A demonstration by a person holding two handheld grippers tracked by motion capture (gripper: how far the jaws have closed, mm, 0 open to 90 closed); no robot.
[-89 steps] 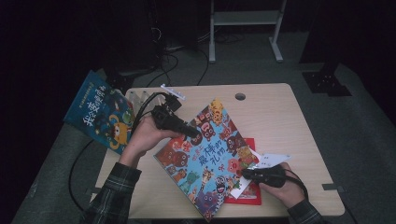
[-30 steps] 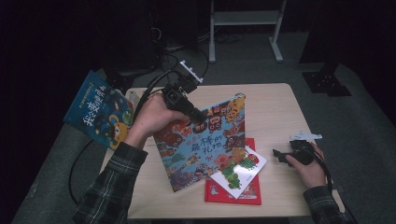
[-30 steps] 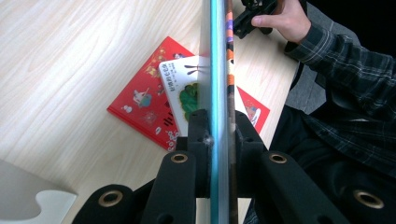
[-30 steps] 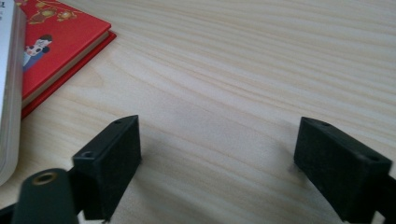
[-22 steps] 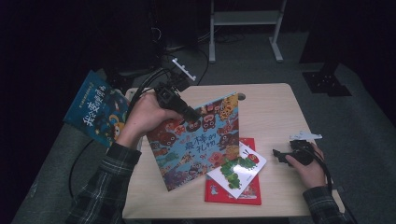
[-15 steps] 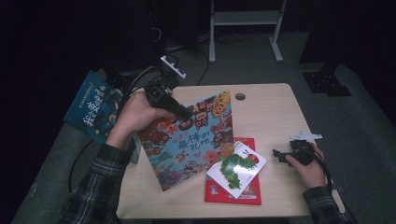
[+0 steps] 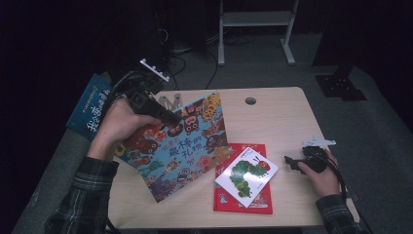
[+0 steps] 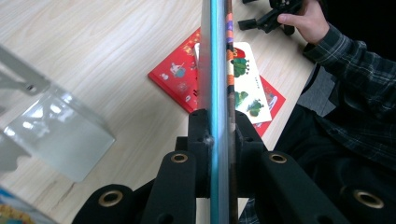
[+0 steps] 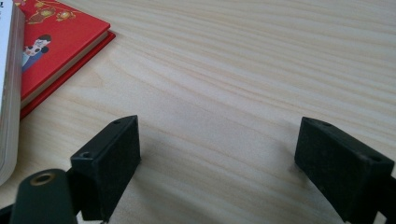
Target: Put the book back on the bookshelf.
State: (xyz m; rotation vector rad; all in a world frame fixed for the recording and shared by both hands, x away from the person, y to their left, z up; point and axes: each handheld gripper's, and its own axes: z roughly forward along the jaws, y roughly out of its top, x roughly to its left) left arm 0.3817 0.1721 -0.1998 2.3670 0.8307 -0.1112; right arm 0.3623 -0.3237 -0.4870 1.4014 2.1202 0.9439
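While your left claw (image 8: 212, 140) pinches the big picture book (image 7: 182, 144) by one edge (thin grip), it could twist loose over the table (image 7: 277, 117). Your right claw (image 9: 217, 163) rests spread and empty.

Tabletop (image 9: 243, 60): pale wood-grain laminate, smooth, matt, under right jaws. Jaws of right gripper (image 9: 217, 170): black matt plastic, brass-coloured rivets. Picture book (image 7: 182, 144) between left jaws: paper cover, glossy, bright print. Red book (image 9: 51, 42) left of right jaws: hard cardboard cover, slight sheen. Clear bookend (image 8: 56, 130) left of left jaws: glassy plastic. Sleeve (image 8: 359, 79): plaid cloth.
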